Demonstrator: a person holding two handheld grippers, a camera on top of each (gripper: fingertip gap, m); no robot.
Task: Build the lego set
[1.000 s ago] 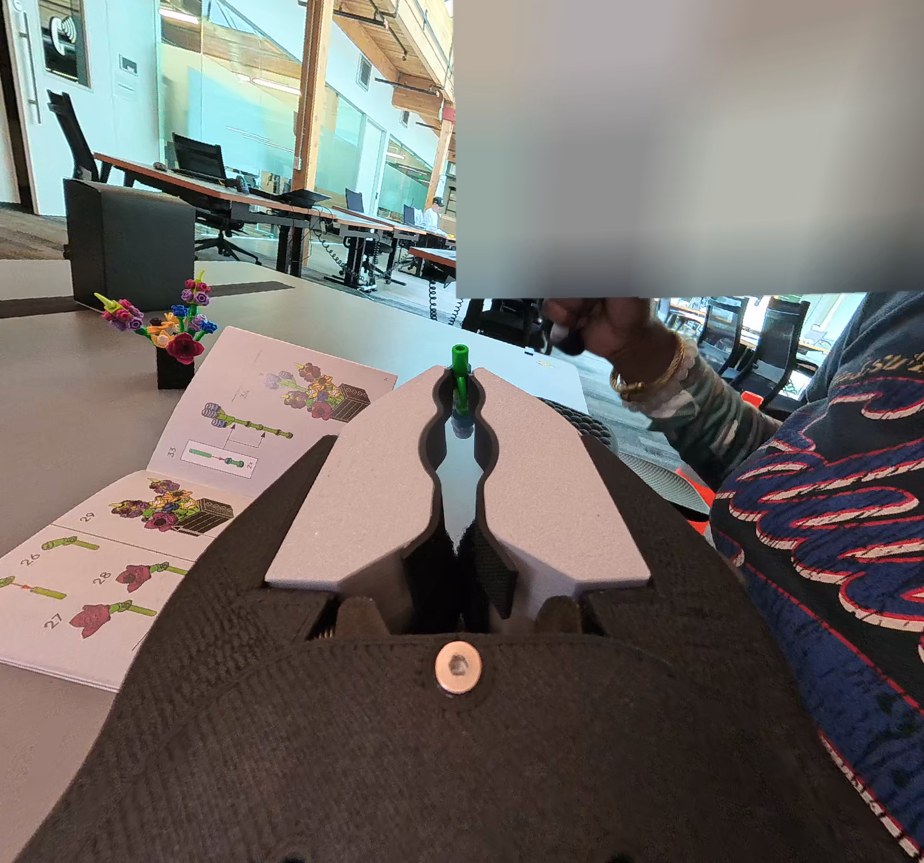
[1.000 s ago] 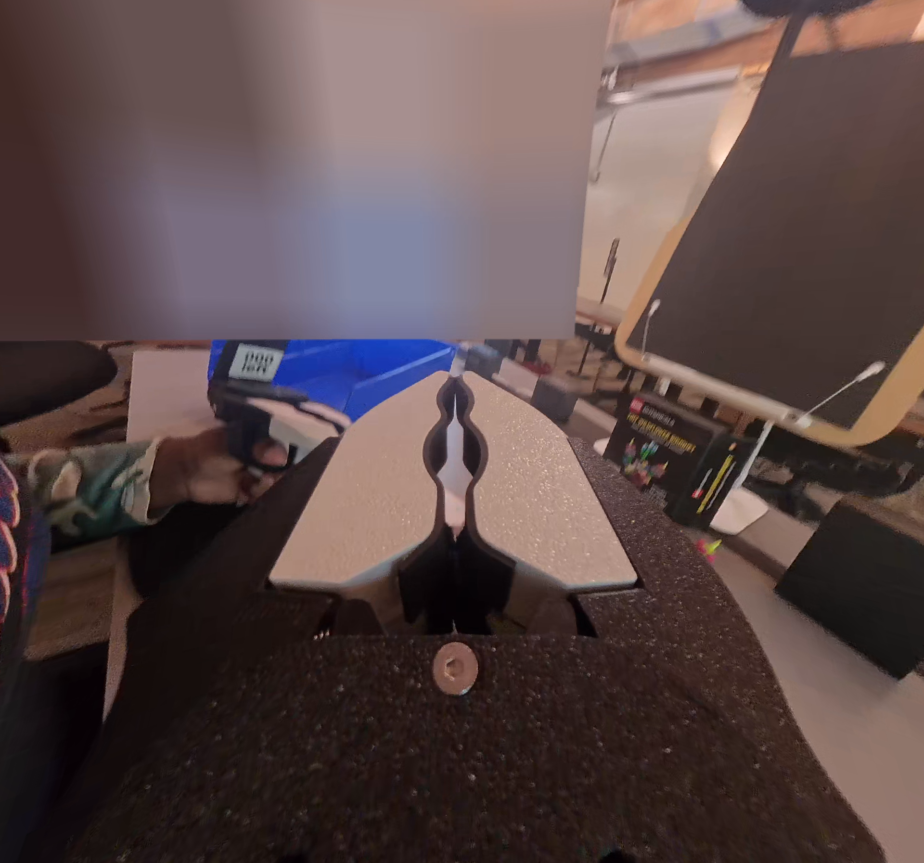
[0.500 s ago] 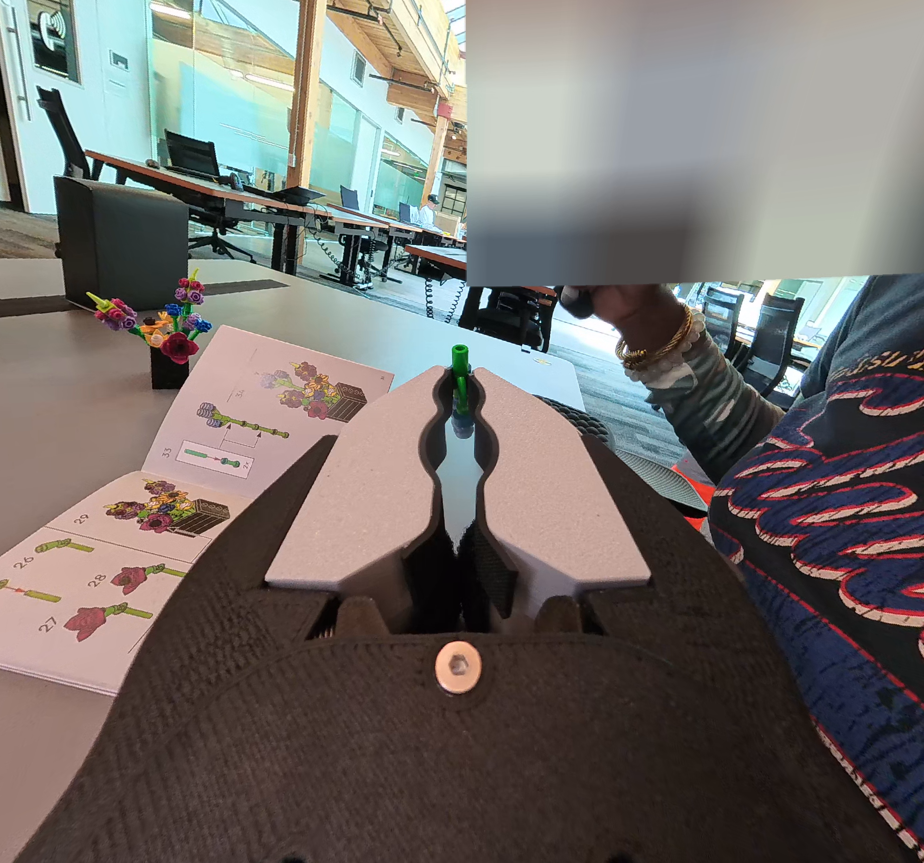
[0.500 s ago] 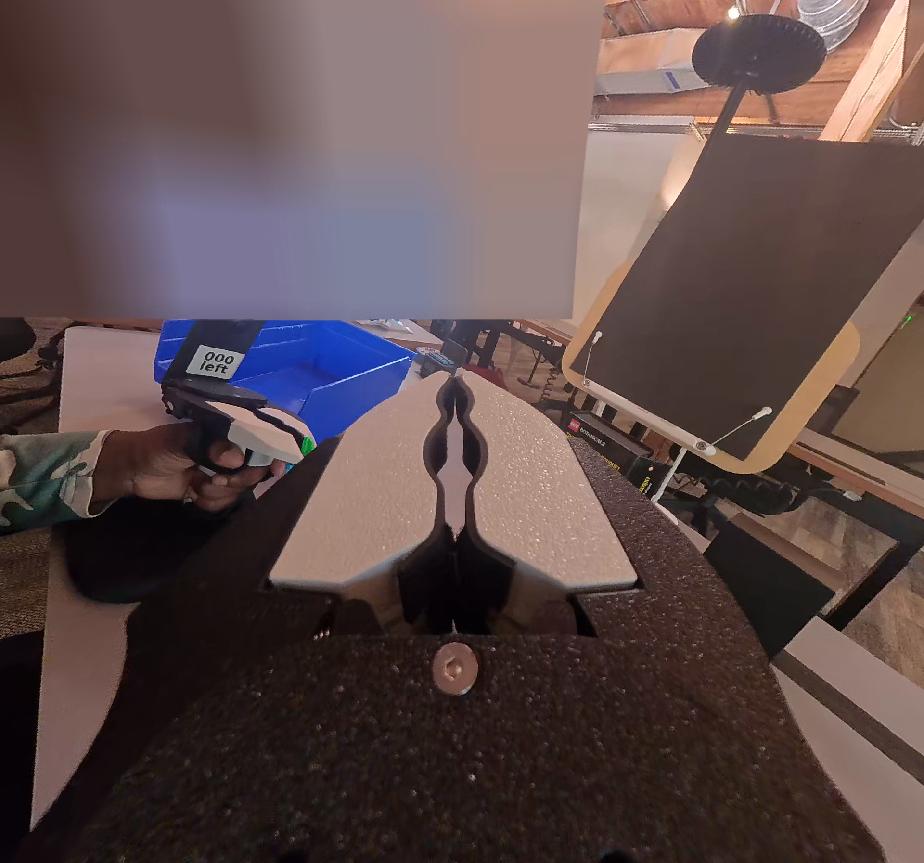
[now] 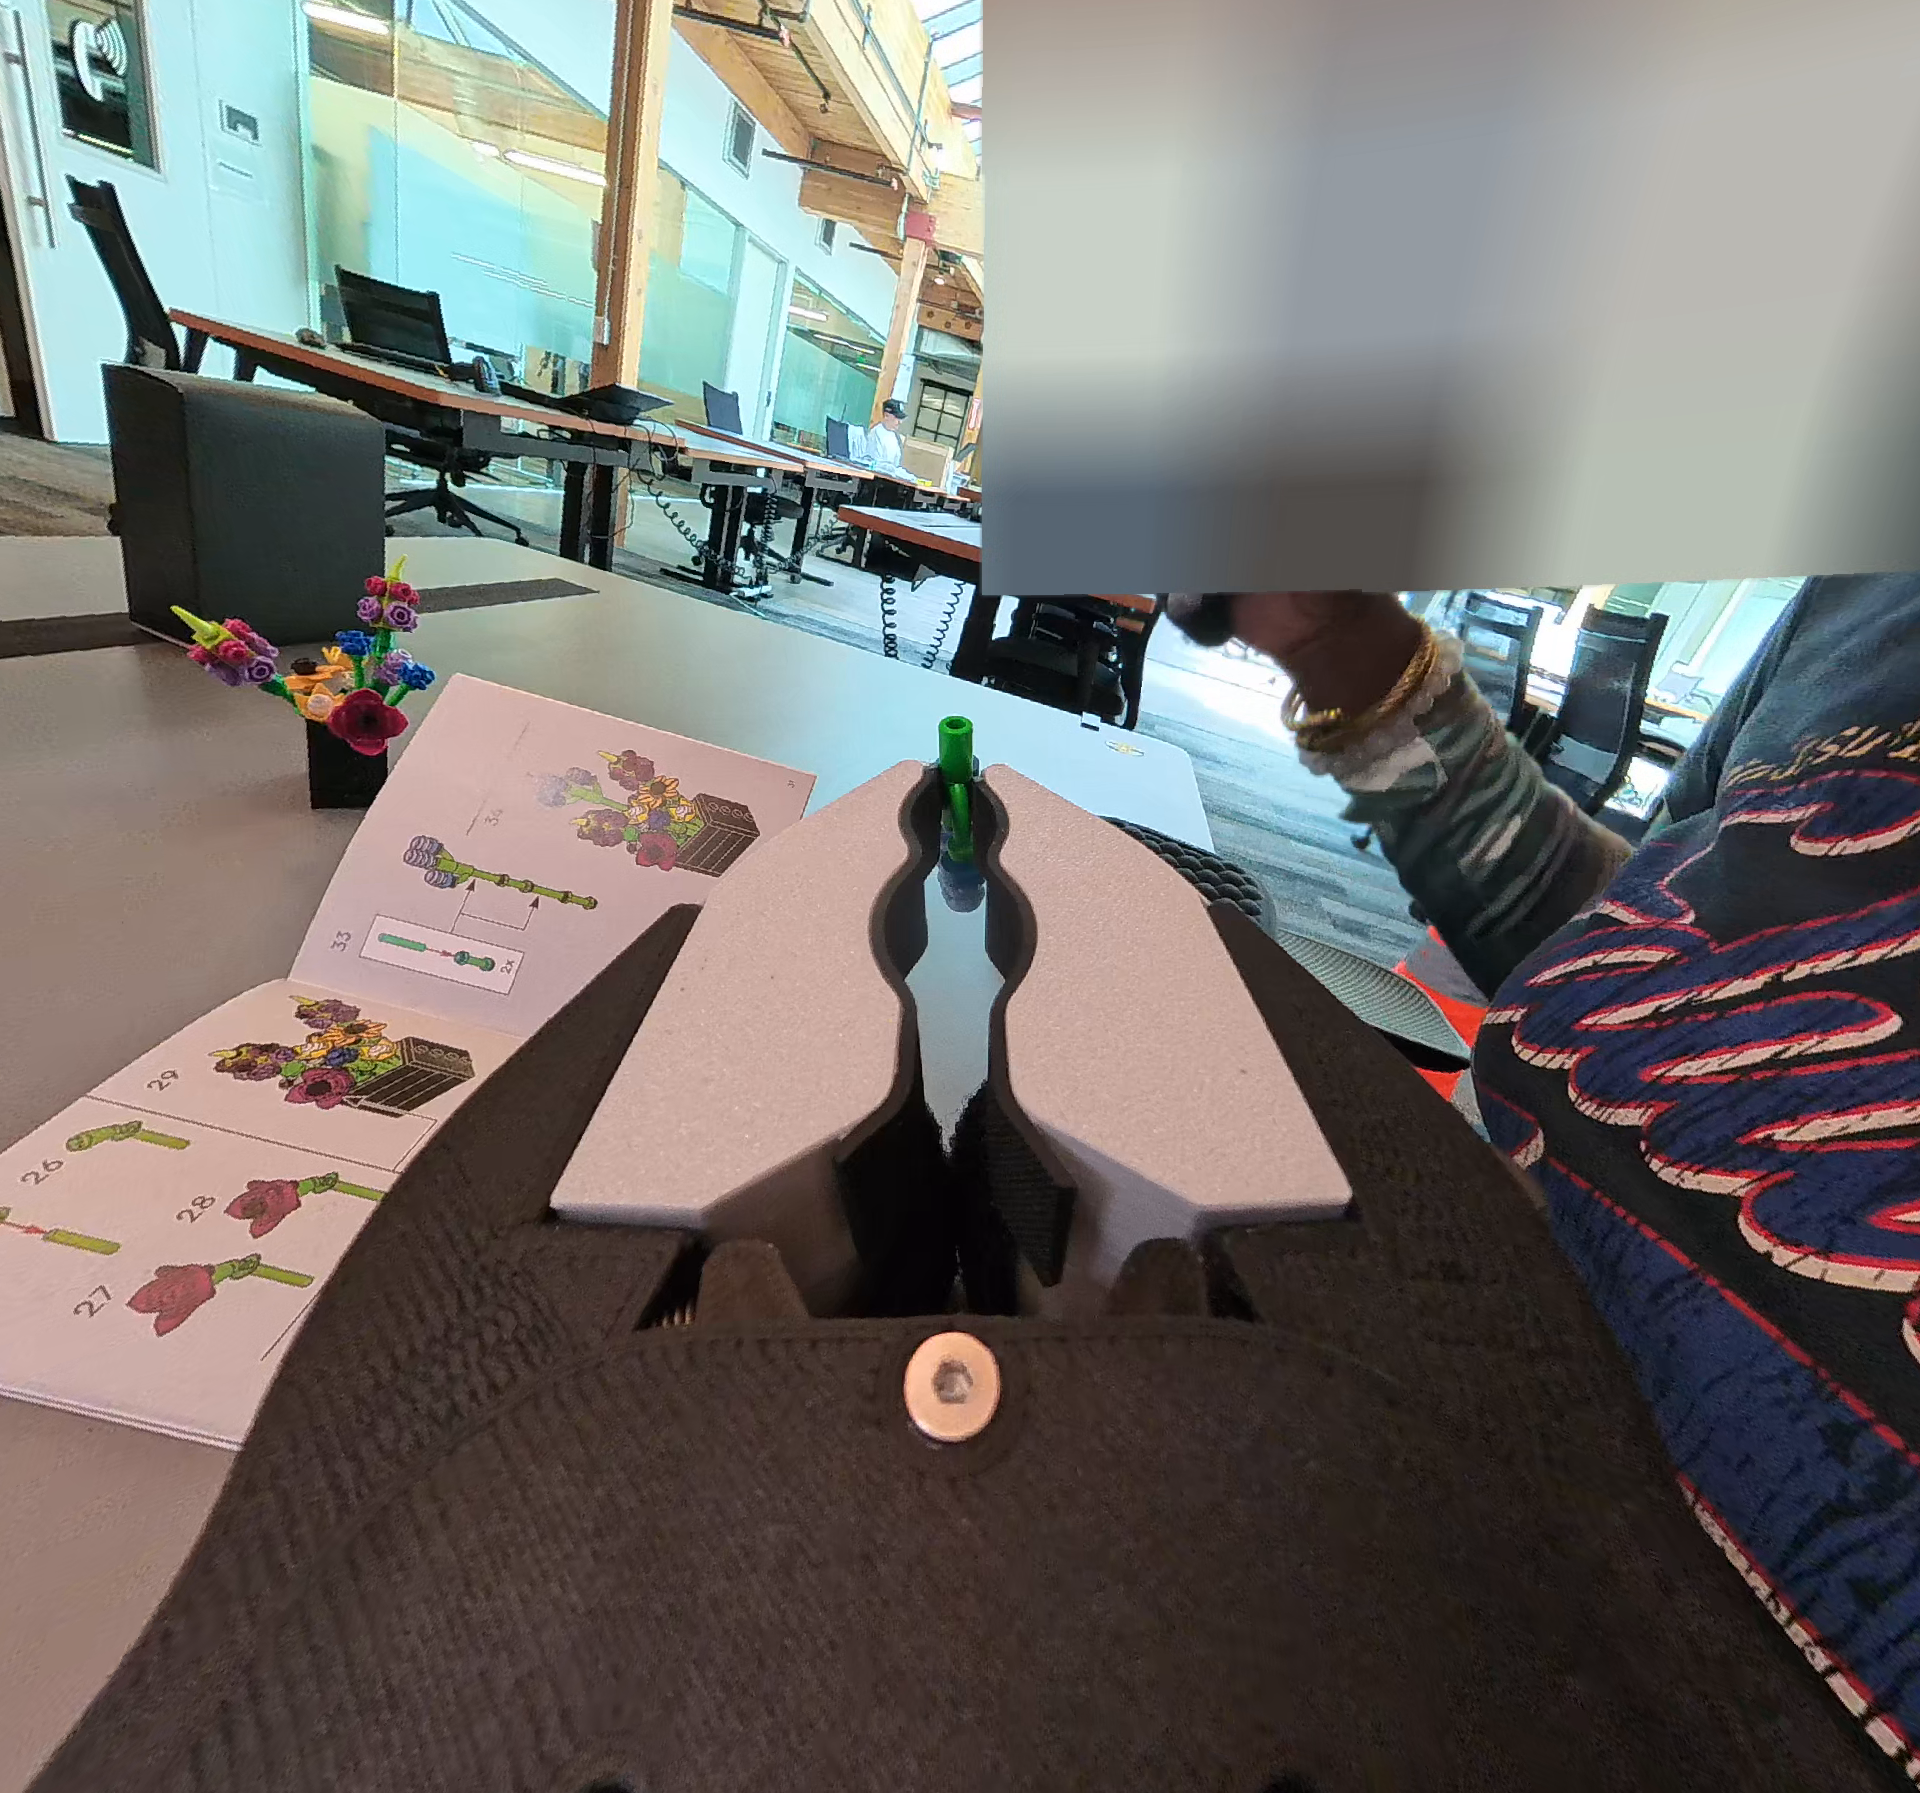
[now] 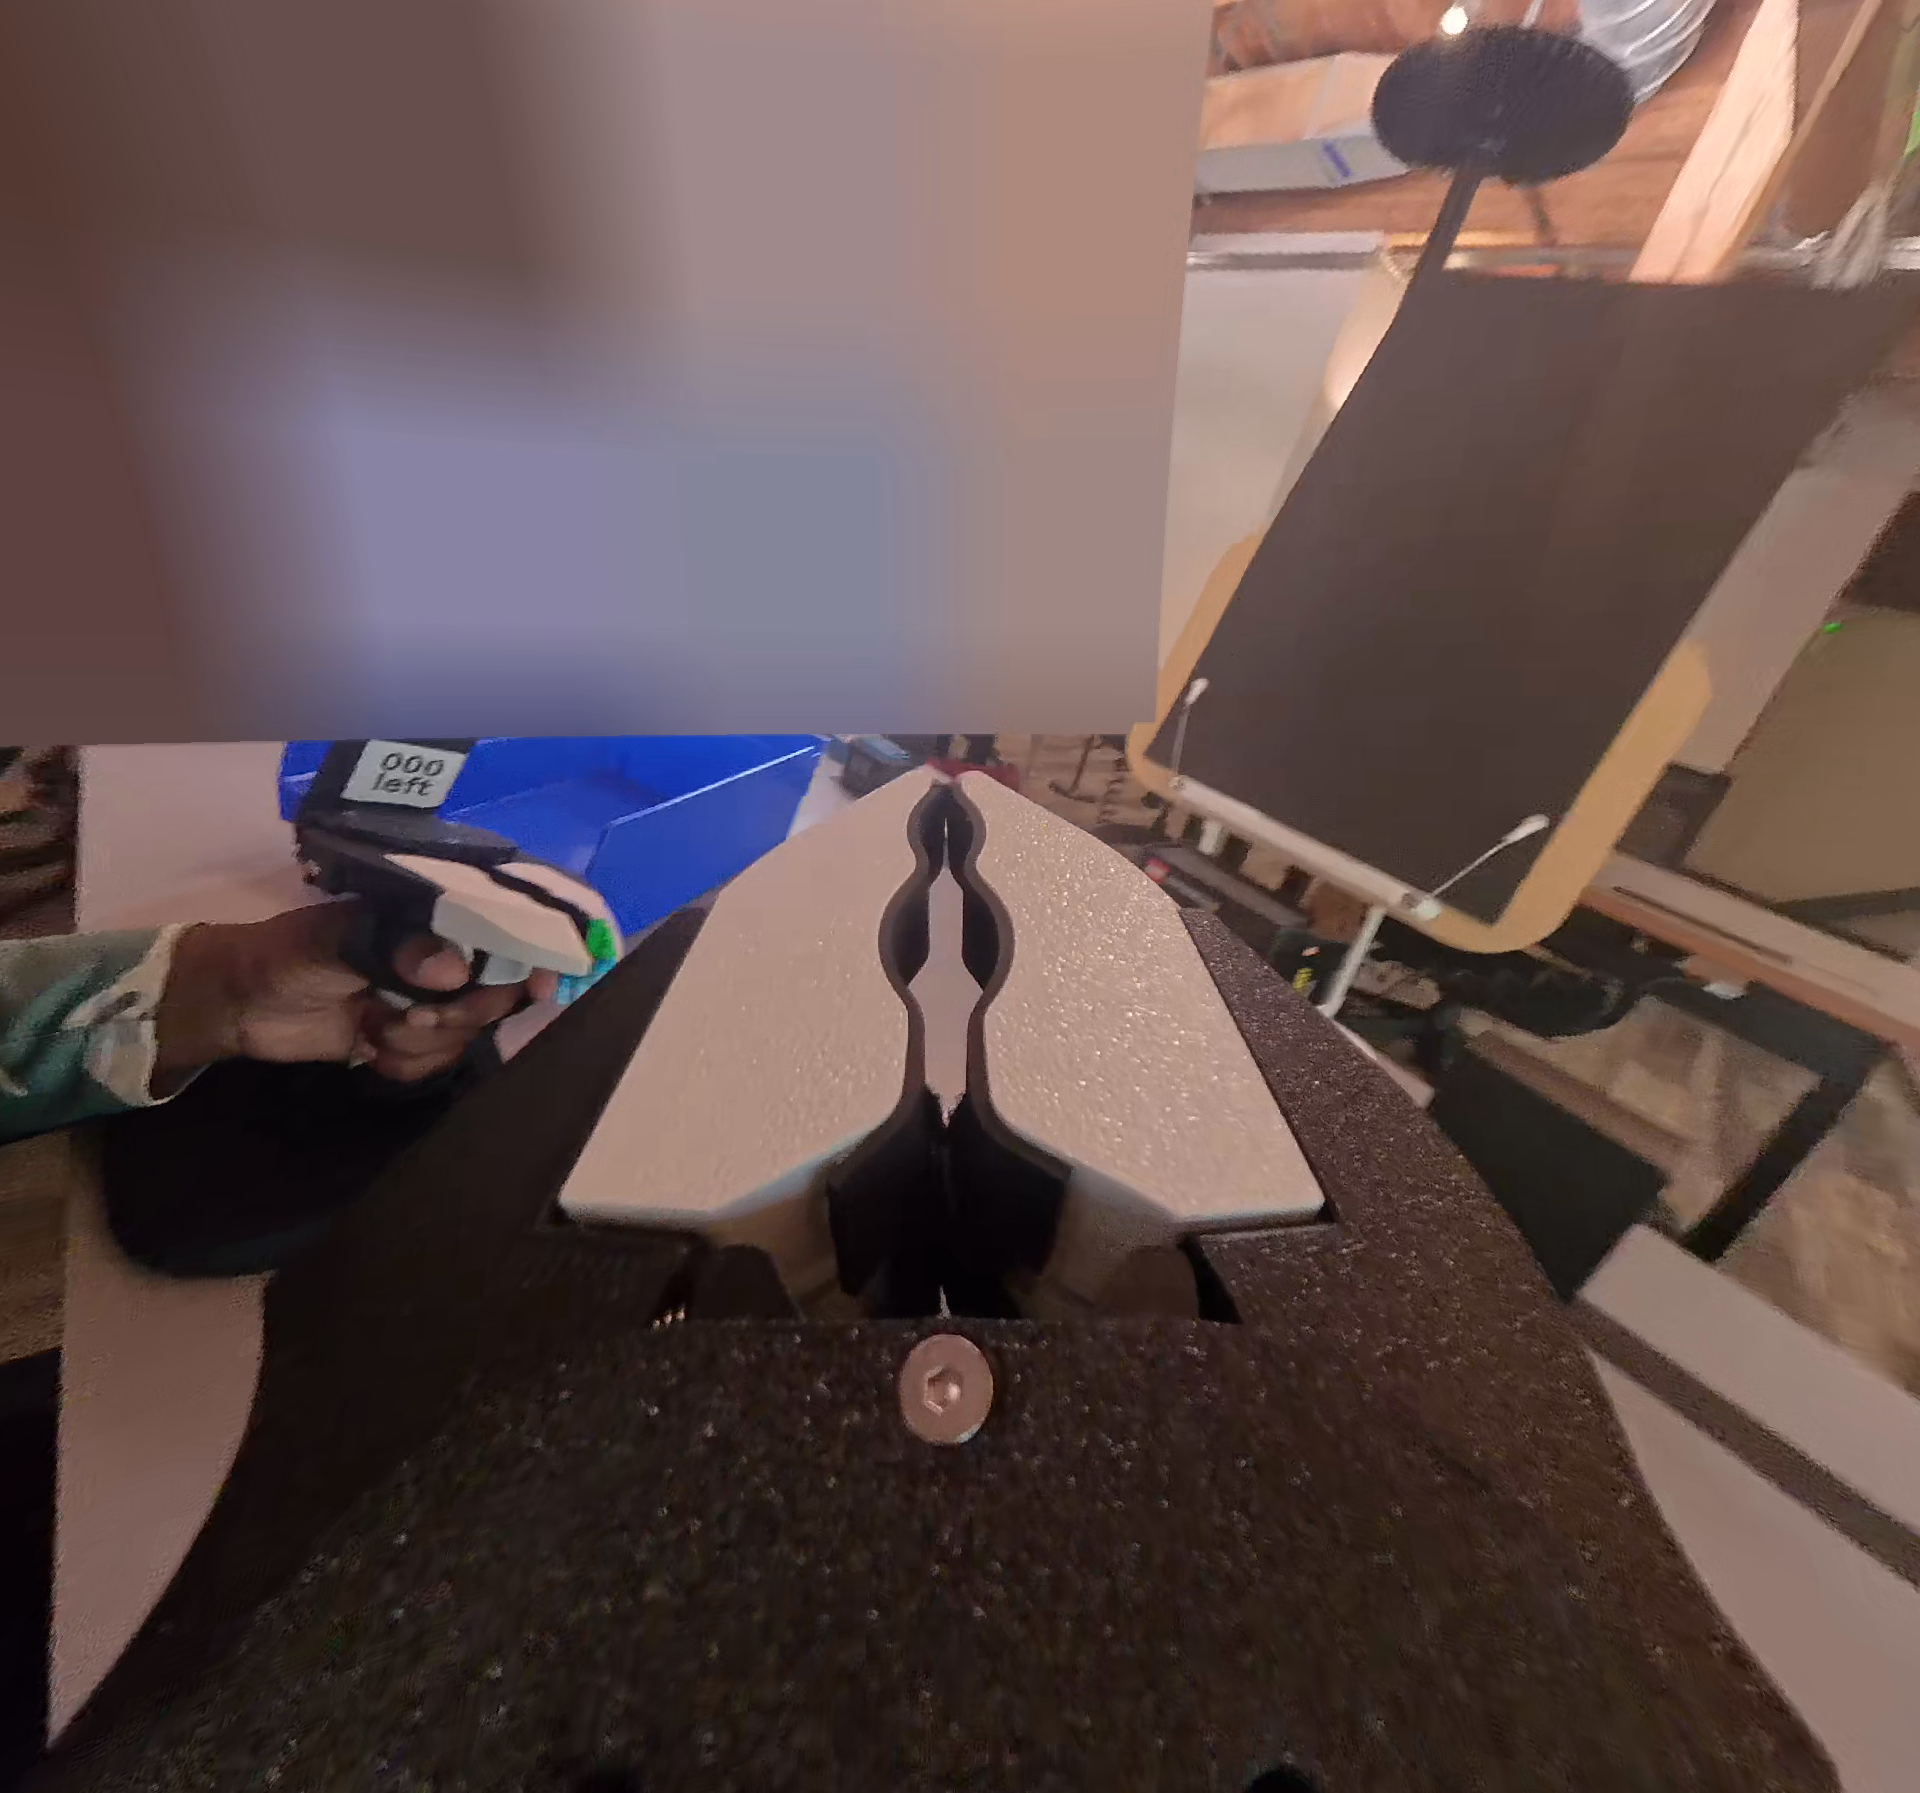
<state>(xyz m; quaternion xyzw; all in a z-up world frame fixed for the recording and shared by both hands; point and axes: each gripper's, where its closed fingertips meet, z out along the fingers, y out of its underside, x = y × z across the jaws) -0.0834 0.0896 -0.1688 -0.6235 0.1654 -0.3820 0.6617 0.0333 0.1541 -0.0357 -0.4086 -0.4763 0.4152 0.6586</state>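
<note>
The pale grey surface (image 5: 727,683) spreads ahead of and to the left of the left tongs (image 5: 954,787), which are held above it. In the right wrist view a dark rectangular board with a tan rim (image 6: 1475,600) leans on a stand ahead and to the right of the right tongs (image 6: 943,787), and a blue plastic bin (image 6: 665,818) sits on the surface ahead and to their left, behind the left tongs seen farther off, gripped by a hand (image 6: 312,990). A dark grey box (image 5: 244,486) stands far ahead-left of the left tongs. Just to their left lies the open white instruction booklet with printed flower diagrams (image 5: 312,1016), partly hidden under the tongs' black body. Beyond the booklet's far corner stands the small built bouquet of multicoloured brick flowers in a black block base (image 5: 332,694), upright and well apart from the tongs. The left tongs are clamped on a slim green lego stem piece (image 5: 956,777), held upright at their very tips with its top poking above them and a small blue part below. The right tongs are closed together at the tips with nothing visible between them.
</note>
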